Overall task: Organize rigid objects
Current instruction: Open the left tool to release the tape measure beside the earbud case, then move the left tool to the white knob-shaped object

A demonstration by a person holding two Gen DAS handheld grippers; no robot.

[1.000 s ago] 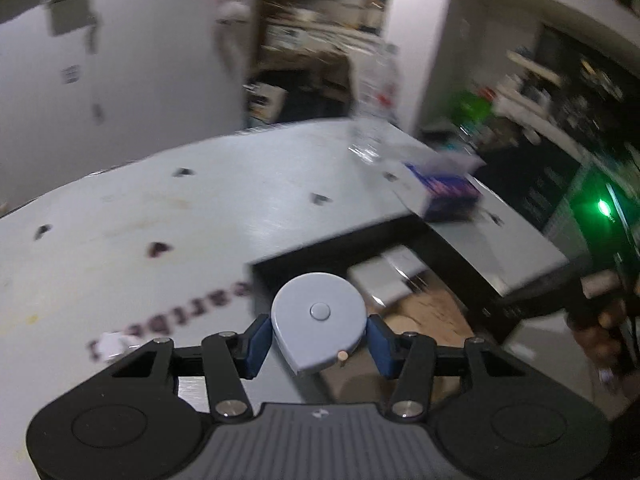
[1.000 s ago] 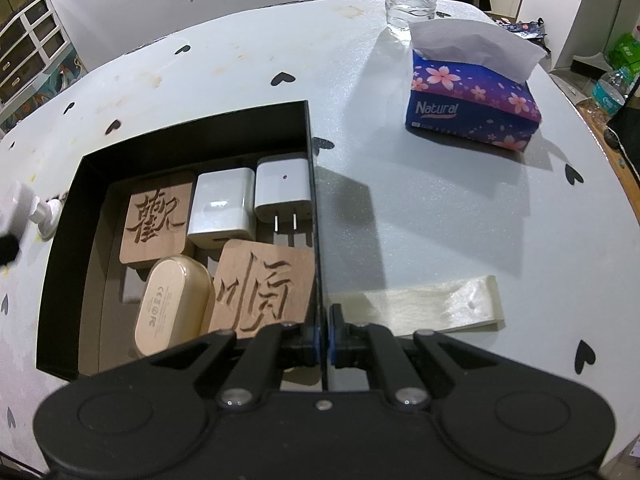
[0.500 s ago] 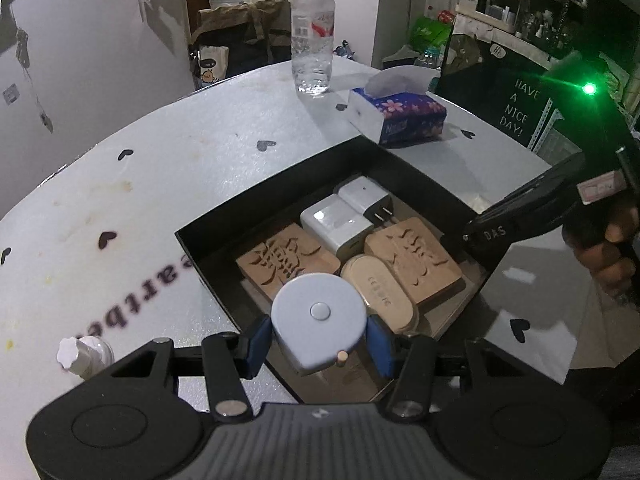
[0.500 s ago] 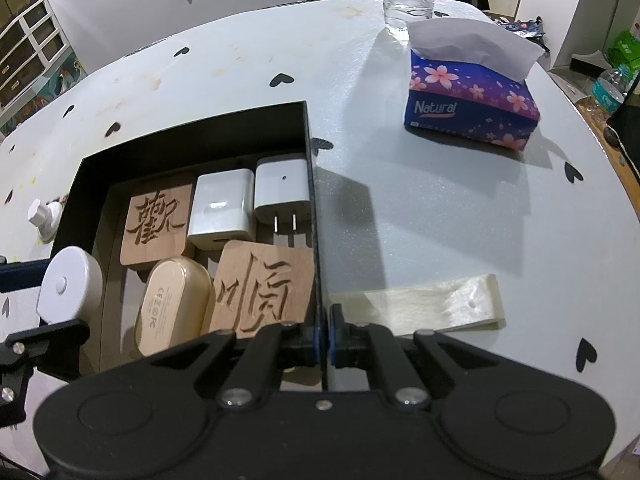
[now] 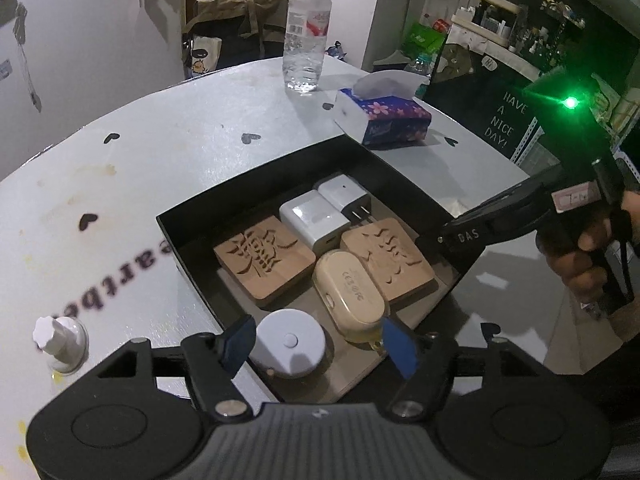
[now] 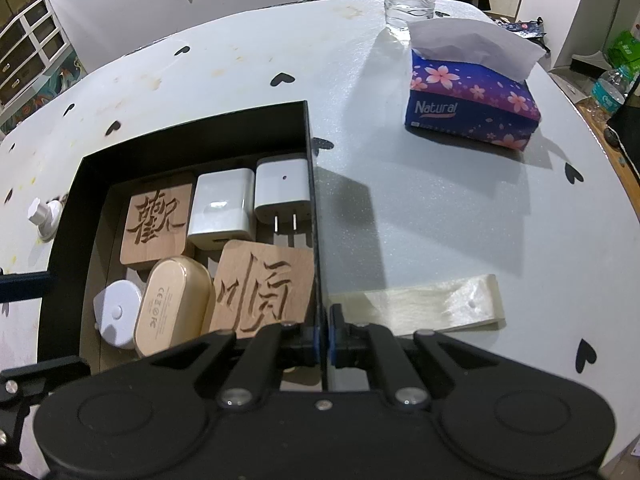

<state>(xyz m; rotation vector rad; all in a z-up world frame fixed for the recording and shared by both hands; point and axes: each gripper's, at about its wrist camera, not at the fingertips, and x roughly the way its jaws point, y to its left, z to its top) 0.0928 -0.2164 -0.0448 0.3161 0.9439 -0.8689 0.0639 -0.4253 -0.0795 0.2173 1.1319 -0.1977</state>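
A black open box (image 5: 256, 188) (image 6: 192, 140) on the white table holds two carved wooden blocks (image 5: 264, 260) (image 5: 388, 260), two white chargers (image 5: 316, 220), and a beige oval case (image 5: 348, 292). A white round tape measure (image 5: 290, 342) (image 6: 116, 312) lies flat in the box's near corner. My left gripper (image 5: 320, 342) hovers over it with its jaws opening; the right pad stands well off it. My right gripper (image 6: 324, 336) is shut on the box's right wall, also seen from the left wrist (image 5: 448, 240).
A water bottle (image 5: 306, 36) and a purple tissue box (image 5: 384, 120) (image 6: 468, 108) stand beyond the black box. A white knob (image 5: 60, 338) sits left of it on the table. A cream strip (image 6: 424, 304) lies right of it. A person's hand (image 5: 584, 256) holds the right gripper.
The left gripper swung over the box and sank with the tape measure between its pads. Its jaws have spread and the tape measure now lies in the box. The right gripper kept still.
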